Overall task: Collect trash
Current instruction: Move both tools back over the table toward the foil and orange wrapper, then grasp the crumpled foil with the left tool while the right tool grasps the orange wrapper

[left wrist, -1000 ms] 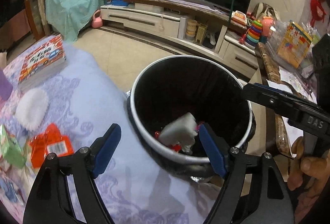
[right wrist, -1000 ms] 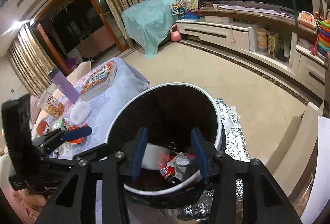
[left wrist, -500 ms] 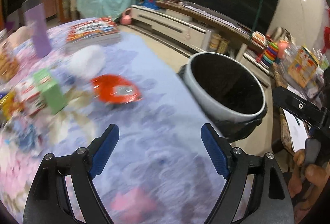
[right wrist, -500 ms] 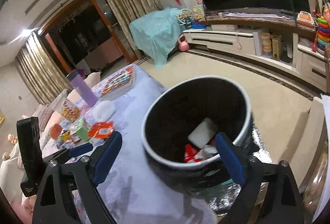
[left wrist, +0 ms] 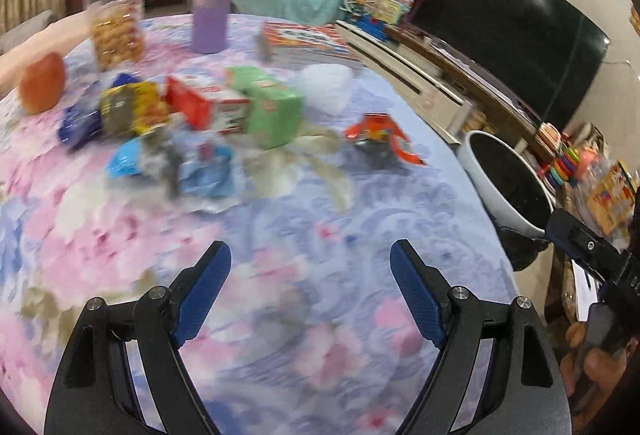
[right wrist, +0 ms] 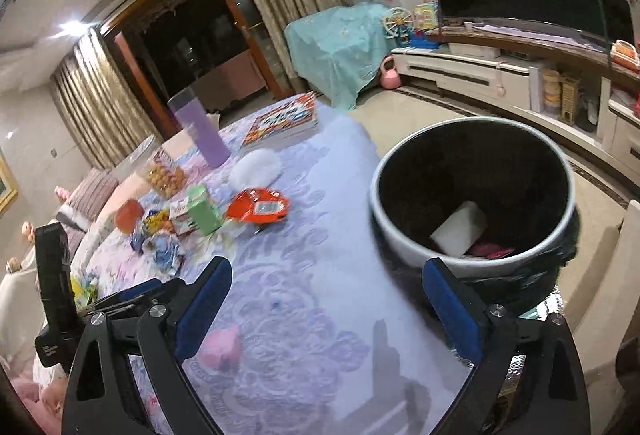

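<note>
Blue-padded tongs on both sides are spread wide with nothing between them. The left gripper (left wrist: 310, 291) hangs over the flowery tablecloth (left wrist: 280, 243), pointing toward the pile of trash further out on the table. Closest ahead of it is a crumpled blue wrapper (left wrist: 176, 163), with a green box (left wrist: 272, 111) and a red box (left wrist: 200, 103) just behind, and a red wrapper (left wrist: 380, 135) off to the right of those, nearer the bin side. None of it touches the pads; the whole pile sits well apart from the tips. The view is pretty blurry, so smaller bits are hard to make out.

The right gripper (right wrist: 328, 287) has just been opening its jaws, and they're empty. It sits near the table edge, its right pad overlapping the near rim of the bin (right wrist: 380, 219) in the view. The bin stands on the floor right beside the table, lined in black, with a white block (right wrist: 460, 227) and some pink and red scraps in the bottom. From this side the red wrapper (right wrist: 260, 209) lies on the cloth ahead and left of the tongs, between the boxes and the bin.
</note>
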Demonstrator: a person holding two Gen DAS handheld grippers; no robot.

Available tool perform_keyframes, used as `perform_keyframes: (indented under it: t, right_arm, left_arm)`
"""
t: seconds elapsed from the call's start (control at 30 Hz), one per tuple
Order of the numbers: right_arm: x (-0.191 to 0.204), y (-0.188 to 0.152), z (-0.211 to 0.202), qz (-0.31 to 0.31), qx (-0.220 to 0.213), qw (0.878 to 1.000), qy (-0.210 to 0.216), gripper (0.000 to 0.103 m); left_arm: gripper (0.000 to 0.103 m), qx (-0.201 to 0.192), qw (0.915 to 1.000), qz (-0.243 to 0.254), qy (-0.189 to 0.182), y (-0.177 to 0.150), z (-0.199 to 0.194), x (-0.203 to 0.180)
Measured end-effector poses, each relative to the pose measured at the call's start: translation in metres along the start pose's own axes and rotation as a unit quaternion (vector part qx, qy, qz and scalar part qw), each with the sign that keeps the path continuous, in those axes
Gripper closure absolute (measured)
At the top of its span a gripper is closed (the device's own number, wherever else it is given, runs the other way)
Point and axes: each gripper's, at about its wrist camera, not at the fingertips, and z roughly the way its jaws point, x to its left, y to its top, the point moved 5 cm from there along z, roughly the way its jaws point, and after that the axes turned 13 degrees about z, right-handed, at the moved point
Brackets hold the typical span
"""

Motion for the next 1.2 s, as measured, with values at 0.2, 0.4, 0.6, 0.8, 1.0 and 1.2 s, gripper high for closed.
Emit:
perform_keyframes:
  t: [0.2,0.4,0.6,0.8,1.0,1.2]
  right_arm:
    - [0.030,-0.017,0.019,-0.024,0.025,0.999,0.018,0.004]
    - [0.055,-0.027,0.040,-0.042,0.045,0.998,0.027,0.003]
    - [0.065,-0.031,0.061,-0.054,0.062,0.996,0.024,0.003]
    - [0.070,-0.022,0.079,-0.062,0.064,0.996,0.022,0.003]
    - [0.074,-0.006,0.101,-0.070,0.067,0.995,0.020,0.003]
    - [0.068,0.010,0.125,-0.062,0.070,0.996,0.014,0.003]
  left_arm:
    - [0.019,0.001,0.9996,-0.022,0.018,-0.013,-0.011,0.031]
    - [0.019,0.006,0.9988,-0.037,0.031,-0.022,-0.016,0.051]
    - [0.019,0.009,0.9975,-0.056,0.042,-0.024,-0.018,0.072]
    - [0.018,0.011,0.9968,-0.067,0.042,-0.015,-0.012,0.084]
    - [0.018,0.015,0.9961,-0.078,0.037,0.000,0.002,0.093]
    - [0.018,0.021,0.9958,-0.086,0.024,0.010,0.021,0.091]
